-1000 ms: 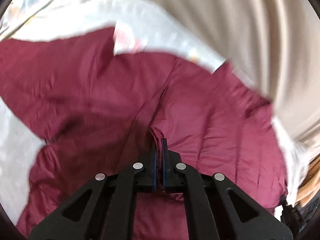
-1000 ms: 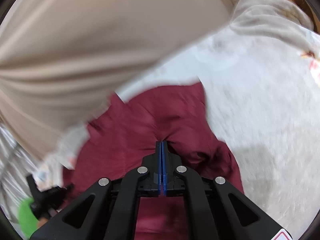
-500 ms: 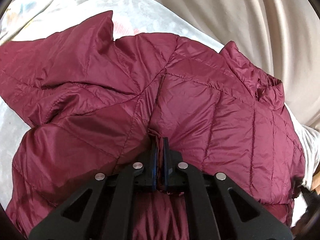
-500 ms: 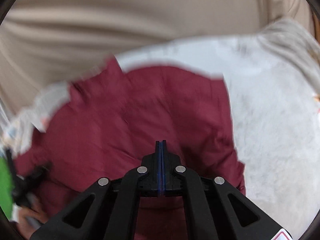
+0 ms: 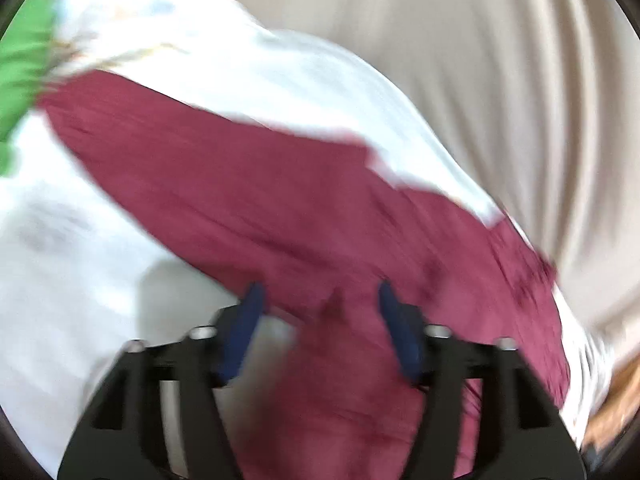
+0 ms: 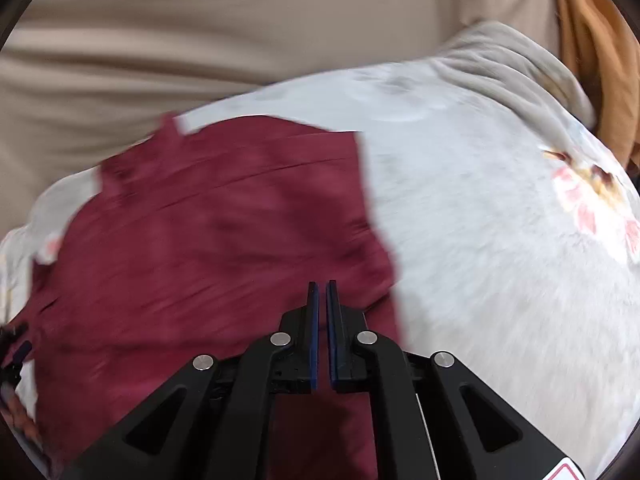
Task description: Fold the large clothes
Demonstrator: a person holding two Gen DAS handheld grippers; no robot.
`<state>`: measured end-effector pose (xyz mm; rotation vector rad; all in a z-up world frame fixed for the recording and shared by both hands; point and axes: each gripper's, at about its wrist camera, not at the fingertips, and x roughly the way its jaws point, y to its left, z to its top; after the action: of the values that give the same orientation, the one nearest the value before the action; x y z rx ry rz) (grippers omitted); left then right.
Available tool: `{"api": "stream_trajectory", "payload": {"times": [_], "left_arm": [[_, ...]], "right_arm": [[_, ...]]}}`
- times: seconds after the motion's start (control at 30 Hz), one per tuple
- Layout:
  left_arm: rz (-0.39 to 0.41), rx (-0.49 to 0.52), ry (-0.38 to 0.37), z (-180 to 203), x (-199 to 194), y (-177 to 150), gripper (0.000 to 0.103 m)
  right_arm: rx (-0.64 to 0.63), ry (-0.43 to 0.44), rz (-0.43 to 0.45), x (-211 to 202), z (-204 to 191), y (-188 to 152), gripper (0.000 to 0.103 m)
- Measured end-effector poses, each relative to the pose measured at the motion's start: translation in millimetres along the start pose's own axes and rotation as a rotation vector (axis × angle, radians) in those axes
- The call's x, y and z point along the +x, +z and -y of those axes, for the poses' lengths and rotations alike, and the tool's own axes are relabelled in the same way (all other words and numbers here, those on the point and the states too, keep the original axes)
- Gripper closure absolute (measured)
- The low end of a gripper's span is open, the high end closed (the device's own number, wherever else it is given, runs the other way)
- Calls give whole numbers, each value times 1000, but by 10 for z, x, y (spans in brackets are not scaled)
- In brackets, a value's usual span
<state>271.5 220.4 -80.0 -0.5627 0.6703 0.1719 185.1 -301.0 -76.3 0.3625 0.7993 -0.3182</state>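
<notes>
A maroon quilted jacket (image 5: 260, 184) lies spread on the white bedsheet (image 5: 80, 260), blurred by motion. My left gripper (image 5: 320, 294) hovers over the jacket's near edge. Its jaws are opening wide, the blue pads (image 5: 244, 320) are well apart, and no fabric is pinched between them. In the right wrist view the jacket (image 6: 220, 220) fills the left half. My right gripper (image 6: 322, 284) sits above its near right part, and its jaws are opening: a narrow slit shows between the pads. I see no cloth gripped in the slit.
A beige curtain (image 5: 480, 60) hangs behind the bed in both views. A green cloth (image 5: 20, 80) lies at the far left. Floral-print sheet (image 6: 500, 260) stretches to the right of the jacket. Grey bedding (image 6: 512, 60) and an orange cloth (image 6: 592, 60) lie at the far right.
The left gripper let go of the jacket fold, opened wide and swung sideways across the jacket. The right gripper's pads parted to a slit, and it shifted slightly over the jacket.
</notes>
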Motion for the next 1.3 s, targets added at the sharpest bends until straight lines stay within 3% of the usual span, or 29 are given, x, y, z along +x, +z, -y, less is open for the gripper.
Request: {"api": "stream_trajectory", "payload": {"times": [0.2, 0.33, 0.4, 0.43, 0.5, 0.53, 0.67, 0.77, 0.83, 0.97, 1.07, 1.13, 1.2, 1.23, 1.3], "left_arm": [[103, -222, 253, -1447, 70, 940, 34], [109, -377, 333, -2114, 290, 1186, 34], [105, -436, 316, -2349, 365, 1210, 38], [116, -443, 305, -2375, 386, 1223, 45], [132, -398, 264, -2304, 425, 1255, 76], [111, -369, 221, -2210, 500, 1275, 102], [168, -212, 140, -1596, 343, 1394, 103], [205, -70, 12, -763, 73, 1422, 103], [210, 48, -122, 30, -147, 1297, 103], [123, 212, -363, 1339, -370, 700, 103], [19, 315, -448, 2036, -329, 24, 101], [-82, 351, -469, 2361, -127, -500, 98], [-169, 352, -440, 2478, 108, -943, 74], [-201, 345, -413, 2481, 209, -1102, 52], [-258, 313, -353, 2388, 322, -1390, 47]], "right_arm": [[-79, 160, -85, -440, -712, -586, 95], [-118, 202, -149, -582, -1152, -966, 95], [-135, 215, -183, -616, -1328, -1103, 94], [-140, 217, -195, -616, -1381, -1139, 94], [-156, 219, -222, -613, -1489, -1225, 91], [-163, 215, -226, -620, -1529, -1261, 91], [-175, 208, -231, -640, -1619, -1347, 90], [-145, 220, -224, -671, -1562, -1358, 90], [-123, 227, -215, -699, -1489, -1352, 90], [-76, 246, -193, -800, -1244, -1314, 90], [-52, 235, -177, -839, -1014, -1291, 84], [-14, 230, -167, -854, -767, -1273, 81], [19, 217, -163, -858, -545, -1274, 76], [33, 209, -162, -857, -421, -1268, 75], [47, 179, -149, -867, -235, -1250, 66]]}}
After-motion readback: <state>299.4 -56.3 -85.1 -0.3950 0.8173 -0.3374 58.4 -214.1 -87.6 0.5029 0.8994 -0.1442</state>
